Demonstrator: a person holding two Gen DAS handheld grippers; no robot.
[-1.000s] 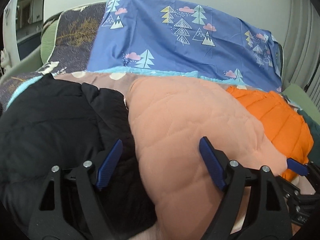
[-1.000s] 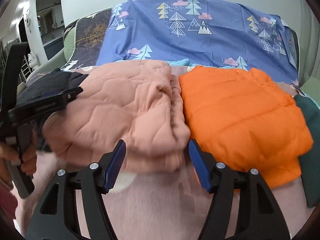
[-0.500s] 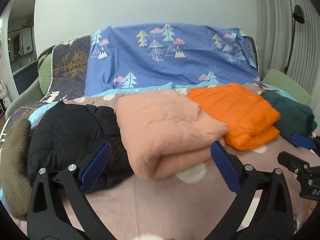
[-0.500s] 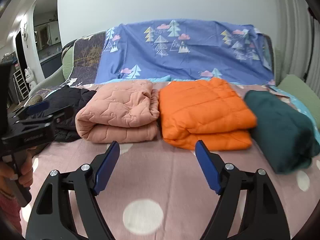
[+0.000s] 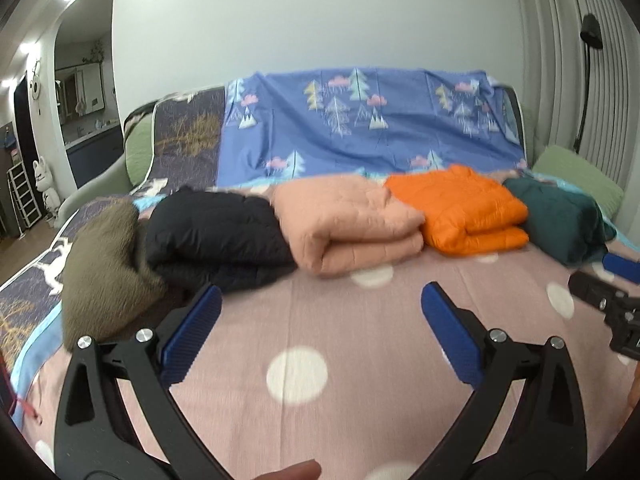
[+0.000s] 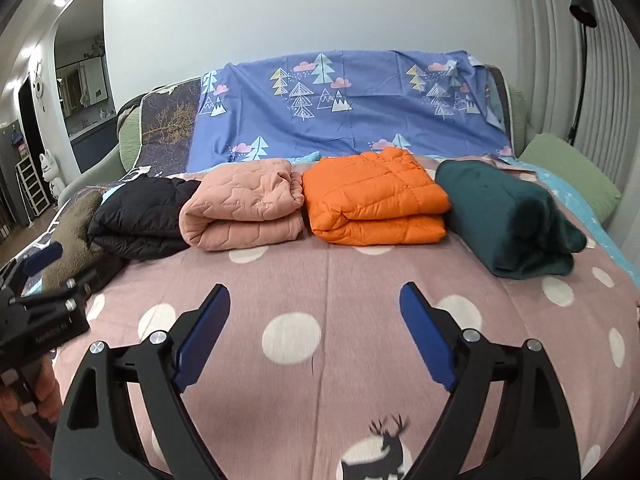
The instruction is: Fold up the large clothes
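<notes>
Several folded garments lie in a row across the far half of the bed: an olive one [image 5: 104, 264], a black jacket [image 5: 216, 236], a peach quilted jacket [image 5: 348, 220] [image 6: 244, 208], an orange puffer jacket [image 5: 464, 208] [image 6: 372, 204] and a dark green one [image 5: 560, 216] [image 6: 508, 216]. My left gripper [image 5: 320, 304] hovers open over the pink spotted bedspread [image 5: 344, 340], well short of the row, with nothing between its fingers. My right gripper [image 6: 314, 304] hangs over the same bedspread [image 6: 320, 280], its jaws still opening and empty.
A blue sheet with tree prints [image 6: 348, 104] covers the sofa back behind the row. A green cushion [image 6: 568, 168] sits at the right end. A floor lamp [image 6: 582, 12] stands by the pleated curtain on the right. A doorway [image 5: 84, 80] opens at the left.
Both grippers have drawn back from the peach jacket toward the near edge of the bed and risen. Their jaws have spread wider. The whole row of folded garments has come into view.
</notes>
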